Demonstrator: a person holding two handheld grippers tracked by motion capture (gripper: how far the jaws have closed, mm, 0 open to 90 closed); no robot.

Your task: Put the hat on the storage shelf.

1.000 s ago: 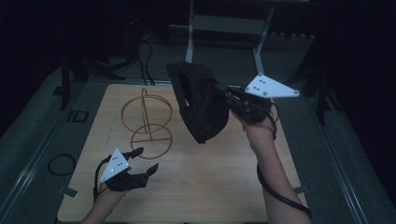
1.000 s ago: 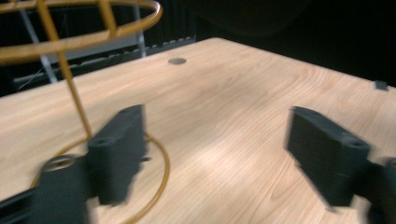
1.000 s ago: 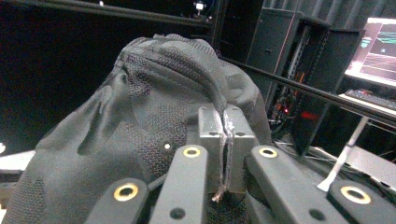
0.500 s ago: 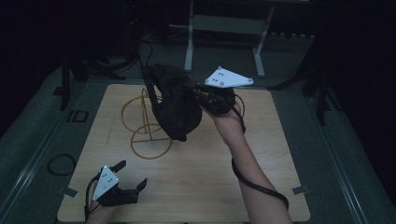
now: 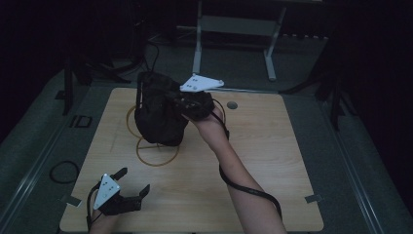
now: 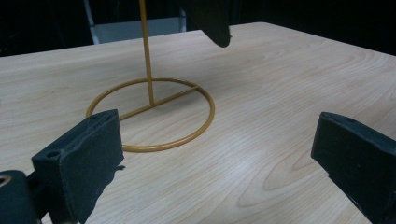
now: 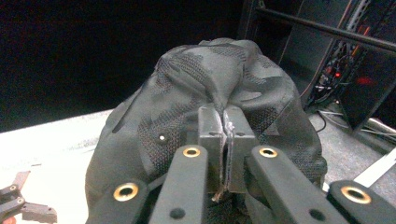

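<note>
Up in the middle of the high view, right gripper (image 5: 181,105) clamped tight on a fold of a black cap (image 5: 158,114), held off the wooden table (image 5: 272,161) and hanging over a yellow wire stand (image 5: 155,150). Seen from the right gripper view, cap (image 7: 210,116) bulging across the centre, mesh cloth pinched between the two pads pressed together. Stand partly covered by the cap in the high view, with one ring showing at the cap's lower edge and another curve at its left. From the left gripper view, round base of the stand (image 6: 152,114) flat on the table at centre left, thin upright rod rising from it to the top edge, dark edge of the cap (image 6: 212,21) dangling at top centre, just right of the rod. Whether cap touches stand: cannot tell. Down at the lower left of the high view, left gripper (image 5: 130,189) low over the table, jaws just widened, now spread far apart, nothing between them, well apart from the stand.
</note>
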